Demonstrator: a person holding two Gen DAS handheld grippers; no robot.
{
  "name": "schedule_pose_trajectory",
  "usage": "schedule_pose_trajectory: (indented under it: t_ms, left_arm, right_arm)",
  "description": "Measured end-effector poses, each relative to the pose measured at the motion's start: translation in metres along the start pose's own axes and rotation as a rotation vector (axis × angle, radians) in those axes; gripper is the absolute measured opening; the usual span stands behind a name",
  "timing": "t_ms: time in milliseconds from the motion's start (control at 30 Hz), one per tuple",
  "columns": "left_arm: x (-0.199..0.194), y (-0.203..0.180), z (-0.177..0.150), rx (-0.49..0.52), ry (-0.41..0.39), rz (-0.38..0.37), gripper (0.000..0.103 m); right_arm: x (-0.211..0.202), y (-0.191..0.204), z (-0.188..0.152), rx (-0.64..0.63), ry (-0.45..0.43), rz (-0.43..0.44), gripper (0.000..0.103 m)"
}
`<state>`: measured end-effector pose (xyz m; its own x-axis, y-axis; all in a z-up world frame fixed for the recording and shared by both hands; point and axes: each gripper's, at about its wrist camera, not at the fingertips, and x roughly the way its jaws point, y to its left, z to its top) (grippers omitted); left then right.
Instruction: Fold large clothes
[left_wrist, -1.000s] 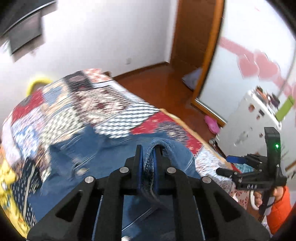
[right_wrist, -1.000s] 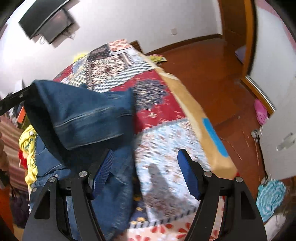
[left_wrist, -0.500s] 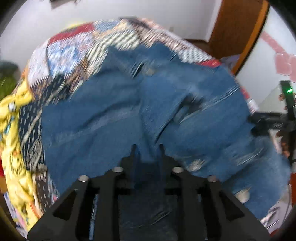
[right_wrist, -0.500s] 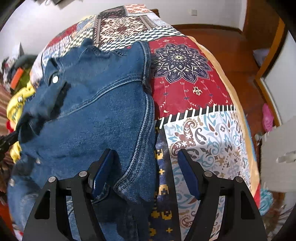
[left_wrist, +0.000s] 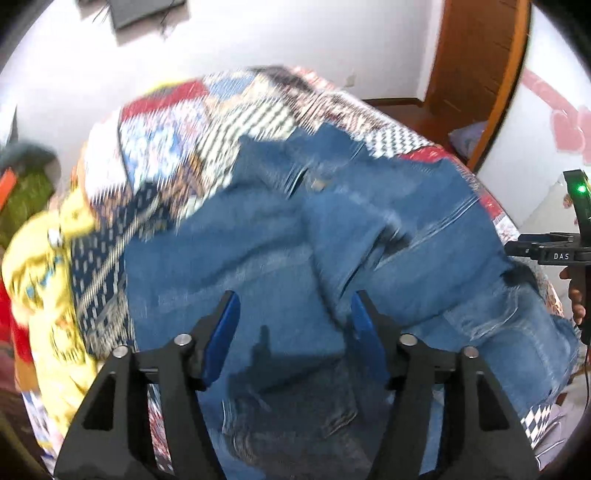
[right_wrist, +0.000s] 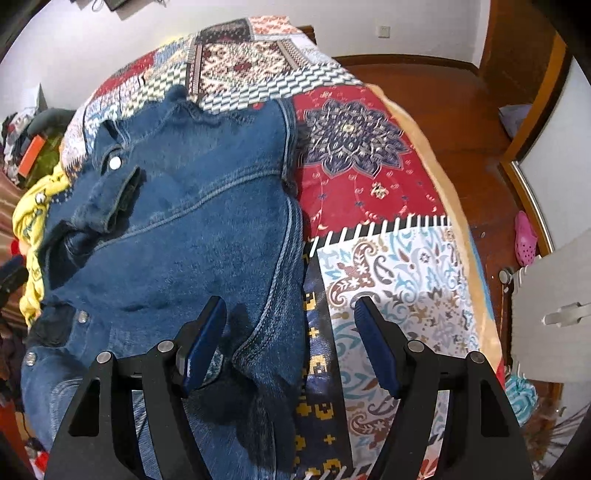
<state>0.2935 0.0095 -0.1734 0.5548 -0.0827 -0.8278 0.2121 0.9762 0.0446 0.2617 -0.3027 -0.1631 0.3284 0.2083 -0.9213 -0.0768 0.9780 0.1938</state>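
Denim jacket (right_wrist: 192, 229) lies, apparently folded, on patchwork quilt (right_wrist: 369, 177); both grippers' jaws spread, holding nothing.

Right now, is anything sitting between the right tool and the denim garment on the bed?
Nothing visible does. The right tool is open directly over the near edge of the denim garment, which lies on the patchwork bedspread. The yellow cloth lies off to the garment's far left side.
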Motion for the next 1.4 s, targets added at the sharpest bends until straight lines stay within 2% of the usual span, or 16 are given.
schedule_pose_trajectory:
  t_ms: [167,300,467,567,600,633,667,733,833,1033,1167,1267,1400]
  left_arm:
    - [0.016,-0.035,0.032,0.171,-0.026,0.032,0.068]
    - [0.051,-0.059,0.040,0.309,0.036,0.052,0.068]
    - [0.096,-0.071,0.040,0.392,0.119,0.091,0.068]
    - [0.110,-0.076,0.039,0.412,0.118,0.096,0.062]
    - [0.112,-0.076,0.040,0.409,0.118,0.098,0.053]
    - [0.112,-0.076,0.041,0.393,0.118,0.092,0.045]
    - [0.110,-0.074,0.043,0.366,0.113,0.067,0.041]
    - [0.103,-0.069,0.047,0.320,0.094,0.031,0.020]
    - [0.083,-0.049,0.056,0.204,0.044,-0.041,0.011]
    - [0.029,0.002,0.062,-0.026,-0.077,-0.149,0.009]
    - [-0.003,0.035,0.048,-0.117,-0.147,-0.147,0.009]
    - [-0.011,0.054,0.027,-0.167,-0.146,-0.143,0.009]
    - [-0.006,0.073,-0.009,-0.213,-0.094,-0.103,0.009]
  right_arm:
    - [-0.010,0.002,0.003,-0.004,-0.031,0.020,0.068]
    - [-0.008,0.005,0.005,-0.021,-0.031,0.029,0.068]
    - [0.000,0.003,0.007,-0.033,-0.011,0.031,0.068]
    - [0.007,0.001,0.008,-0.038,0.002,0.020,0.068]
    - [0.010,0.001,0.009,-0.040,0.008,0.011,0.068]
    - [0.014,0.000,0.009,-0.043,0.017,0.004,0.068]
    - [0.017,0.000,0.010,-0.045,0.025,0.000,0.068]
    - [0.025,-0.001,0.011,-0.049,0.042,-0.008,0.069]
    - [0.026,0.003,0.011,-0.081,0.032,-0.028,0.070]
    - [0.028,0.013,0.009,-0.146,0.022,-0.082,0.070]
    - [0.028,0.011,0.008,-0.140,0.022,-0.085,0.070]
    - [0.028,0.012,0.008,-0.138,0.017,-0.086,0.071]
    - [0.028,0.013,0.008,-0.131,0.018,-0.100,0.071]
